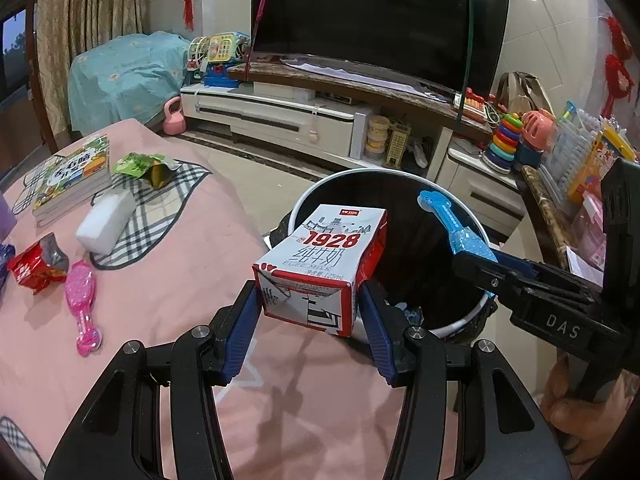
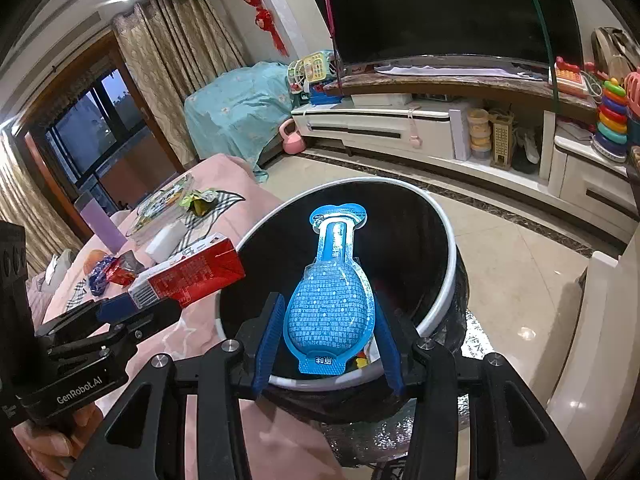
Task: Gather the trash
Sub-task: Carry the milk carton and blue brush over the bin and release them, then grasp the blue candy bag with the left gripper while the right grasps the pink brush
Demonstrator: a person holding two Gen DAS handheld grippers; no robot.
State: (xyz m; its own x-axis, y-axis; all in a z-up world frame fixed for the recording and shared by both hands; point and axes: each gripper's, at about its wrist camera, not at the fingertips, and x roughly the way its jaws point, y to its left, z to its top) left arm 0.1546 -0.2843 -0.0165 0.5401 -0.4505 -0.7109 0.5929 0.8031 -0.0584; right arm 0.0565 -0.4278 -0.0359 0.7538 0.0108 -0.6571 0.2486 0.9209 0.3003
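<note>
Living room, TV wall behind; pink-covered table (image 1: 168, 280) carries clutter, bin beside its right edge. Trash bin (image 1: 472, 320), black-lined, holds few scraps at bottom — mostly unfilled as far as visible. Left gripper (image 1: 310, 304) clamped on milk carton (image 1: 320, 264), held at bin's near rim. Right gripper (image 2: 328, 332) clenched on blue pouch (image 2: 330, 300), over bin mouth. Neither dropped yet. Judged partway: red wrapper (image 1: 38, 266) near left edge, green wrapper (image 1: 148, 166) toward far edge left to collect
</note>
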